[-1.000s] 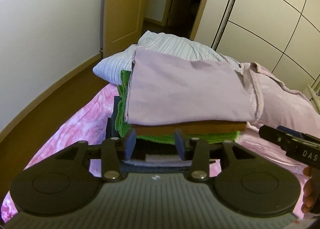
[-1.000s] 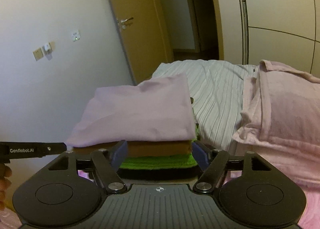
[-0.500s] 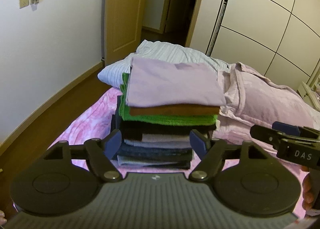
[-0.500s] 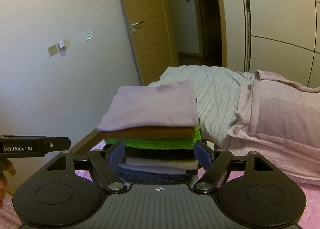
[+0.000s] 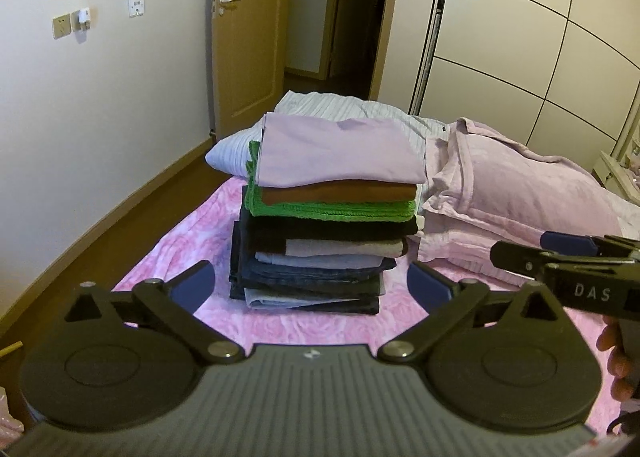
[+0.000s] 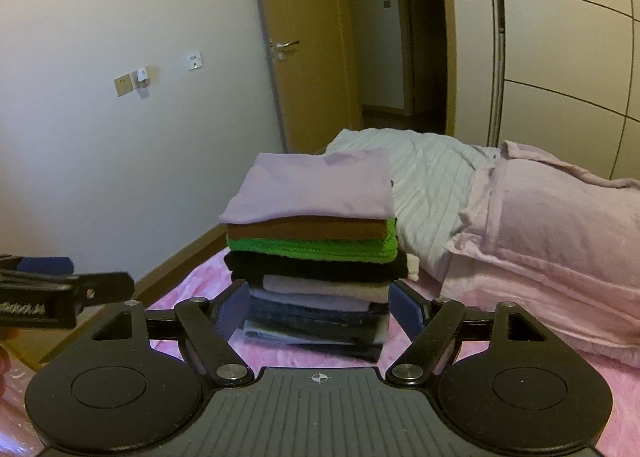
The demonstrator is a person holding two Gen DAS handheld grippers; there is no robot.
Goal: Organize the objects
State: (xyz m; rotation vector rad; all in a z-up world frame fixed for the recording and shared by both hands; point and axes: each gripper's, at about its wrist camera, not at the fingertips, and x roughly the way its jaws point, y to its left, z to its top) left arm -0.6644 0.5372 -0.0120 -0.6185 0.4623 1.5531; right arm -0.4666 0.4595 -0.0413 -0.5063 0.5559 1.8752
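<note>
A stack of folded clothes [image 5: 320, 241] stands on the pink floral bed sheet [image 5: 188, 241]. A lilac piece [image 5: 336, 155] is on top, then brown, green, black, beige and dark denim layers. The stack also shows in the right wrist view [image 6: 316, 257]. My left gripper [image 5: 312, 285] is open and empty, a little short of the stack. My right gripper [image 6: 318, 307] is open and empty, its fingers on either side of the stack's lower layers as seen from here. The right gripper also shows in the left wrist view [image 5: 560, 257], to the right of the stack.
A pink pillow [image 5: 520, 197] lies right of the stack, and a striped pillow [image 5: 240, 149] lies behind it. A wall and wood floor [image 5: 100, 225] run along the bed's left side. A wooden door [image 5: 244, 37] and white wardrobe panels [image 5: 520, 37] stand beyond.
Both grippers have pulled back from the stack and opened wider. The lilac piece stays on top, and the whole stack now shows.
</note>
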